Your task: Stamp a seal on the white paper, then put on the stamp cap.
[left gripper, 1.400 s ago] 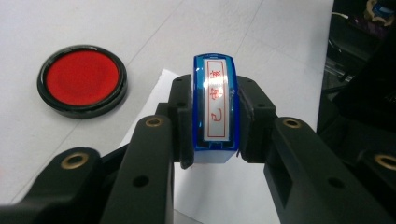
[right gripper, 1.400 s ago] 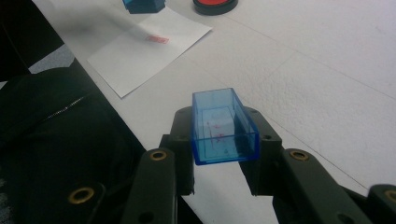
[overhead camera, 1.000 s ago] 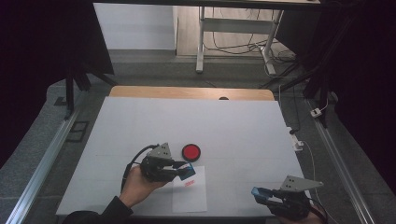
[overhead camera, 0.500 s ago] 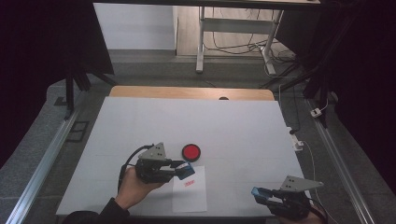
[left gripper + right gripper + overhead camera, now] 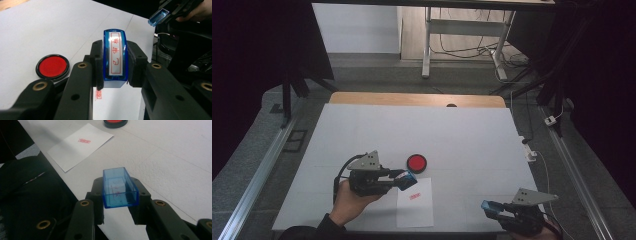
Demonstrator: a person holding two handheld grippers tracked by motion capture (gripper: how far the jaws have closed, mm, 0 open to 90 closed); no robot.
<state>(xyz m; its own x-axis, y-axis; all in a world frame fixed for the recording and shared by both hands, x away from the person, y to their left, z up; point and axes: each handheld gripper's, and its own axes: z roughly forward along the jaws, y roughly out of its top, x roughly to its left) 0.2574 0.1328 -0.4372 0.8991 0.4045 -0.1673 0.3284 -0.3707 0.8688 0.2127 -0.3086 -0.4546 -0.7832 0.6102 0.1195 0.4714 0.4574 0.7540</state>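
Observation:
My left gripper (image 5: 406, 179) is shut on a blue stamp (image 5: 114, 58) with a white label of red characters; it hangs just above the top edge of a white sheet of paper (image 5: 416, 205) that bears a red stamp print (image 5: 413, 195). A round red ink pad (image 5: 416, 163) in a black case lies just beyond the paper, and it is at the left in the left gripper view (image 5: 52, 65). My right gripper (image 5: 488, 208) sits at the table's near right edge, shut on the stamp's clear blue cap (image 5: 119, 187), its hollow side up.
The white table (image 5: 422, 130) has a wooden strip (image 5: 417, 99) along its far edge. A dark sleeve (image 5: 27, 195) lies left of my right gripper. Metal rails run along both sides of the table, and cables and a plug (image 5: 552, 120) lie at the right.
My left gripper has moved a little to the left and up with the stamp, away from the red print on the paper. The right gripper has stayed where it was.

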